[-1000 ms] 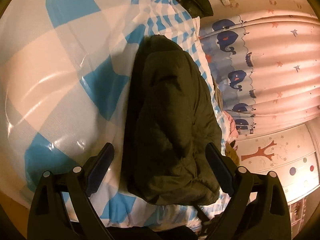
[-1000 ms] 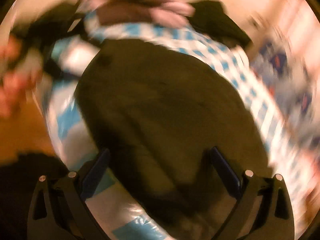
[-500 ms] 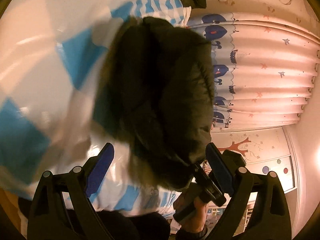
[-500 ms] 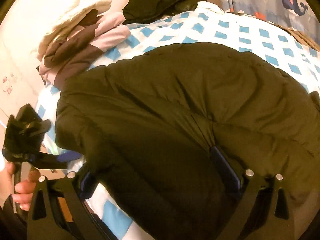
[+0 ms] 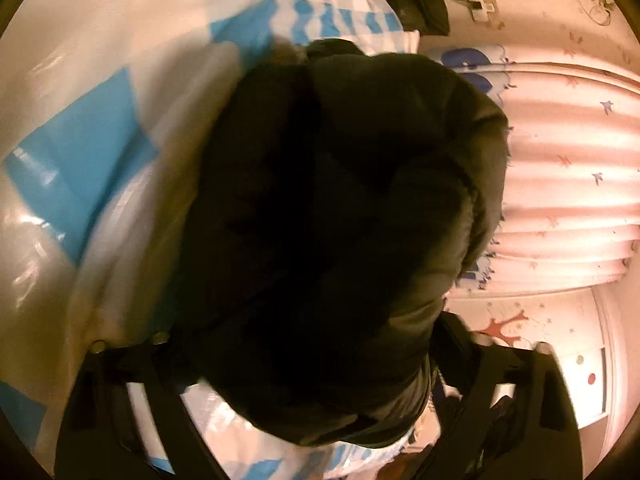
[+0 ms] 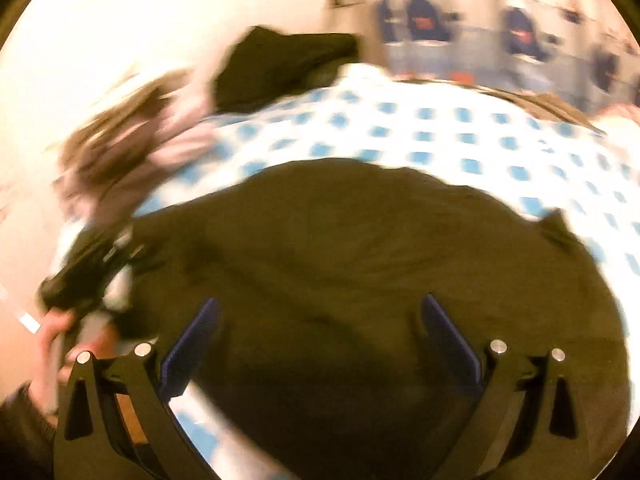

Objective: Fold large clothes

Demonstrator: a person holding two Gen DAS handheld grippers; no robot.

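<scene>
Dark puffy jacket (image 6: pixel 360 280) bunched on checked bed (image 6: pixel 460 132), right tool (image 6: pixel 320 344) wide open over it at lower frame, left tool (image 5: pixel 304 360) smothered by jacket, opening unclear

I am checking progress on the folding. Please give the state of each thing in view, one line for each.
dark jacket: bunched up, lying on the checked bedsheet, not folded flat.
checked bedsheet: spread over the bed.
left gripper: fingertips hidden by the jacket; cannot tell.
right gripper: open, over the jacket.
curtain: drawn closed.
clothes pile: heaped, blurred.
</scene>
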